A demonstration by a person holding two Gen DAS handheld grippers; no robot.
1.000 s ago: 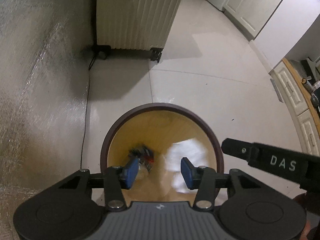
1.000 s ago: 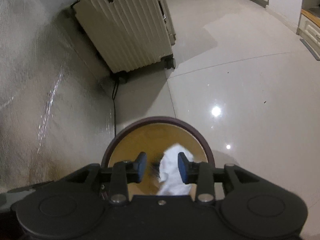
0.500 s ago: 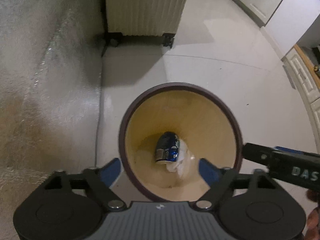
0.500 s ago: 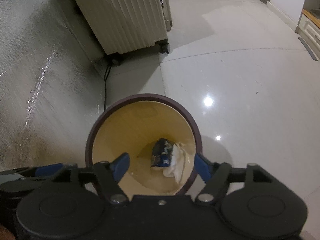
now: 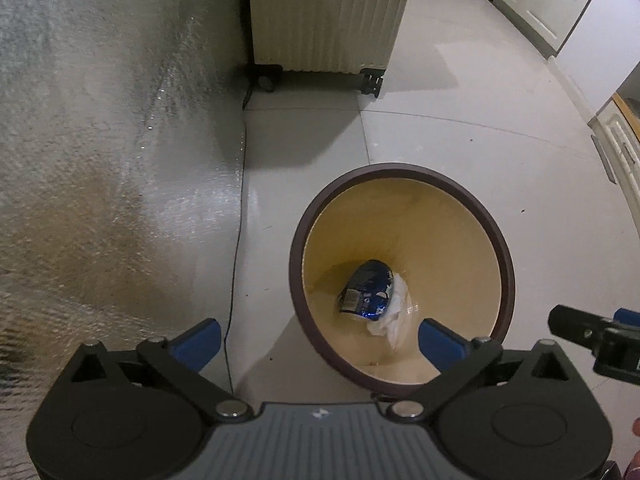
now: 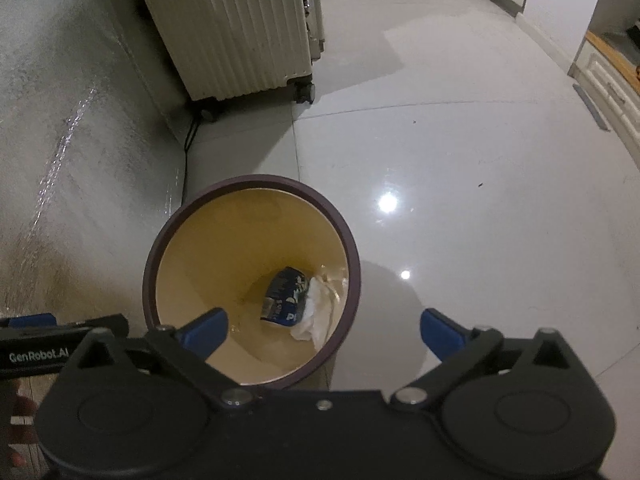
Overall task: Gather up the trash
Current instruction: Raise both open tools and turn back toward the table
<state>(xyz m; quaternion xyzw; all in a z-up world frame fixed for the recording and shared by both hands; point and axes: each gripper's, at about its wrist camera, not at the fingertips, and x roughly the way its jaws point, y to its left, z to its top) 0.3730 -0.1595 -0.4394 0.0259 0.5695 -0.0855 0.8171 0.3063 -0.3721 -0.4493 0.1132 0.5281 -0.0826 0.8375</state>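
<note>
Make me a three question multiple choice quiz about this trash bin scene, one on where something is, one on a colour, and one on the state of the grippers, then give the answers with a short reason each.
1. Where does the blue can lie?
A. On the floor tiles beside the bin
B. At the bottom of the bin, next to the white crumpled paper
C. Between the left gripper's fingers

2. What colour is the inside of the bin?
A. Yellow
B. Green
C. Black

3. How do the jaws of the left gripper and the right gripper stand?
A. Both shut on trash
B. Left shut, right open
C. Both wide open and empty

Answers:
1. B, both wrist views show the can resting on the bin's floor against the paper.
2. A, the inner wall is yellow under a dark brown rim.
3. C, the blue pads stand far apart with nothing gripped; both jaws have just been opening.
</note>
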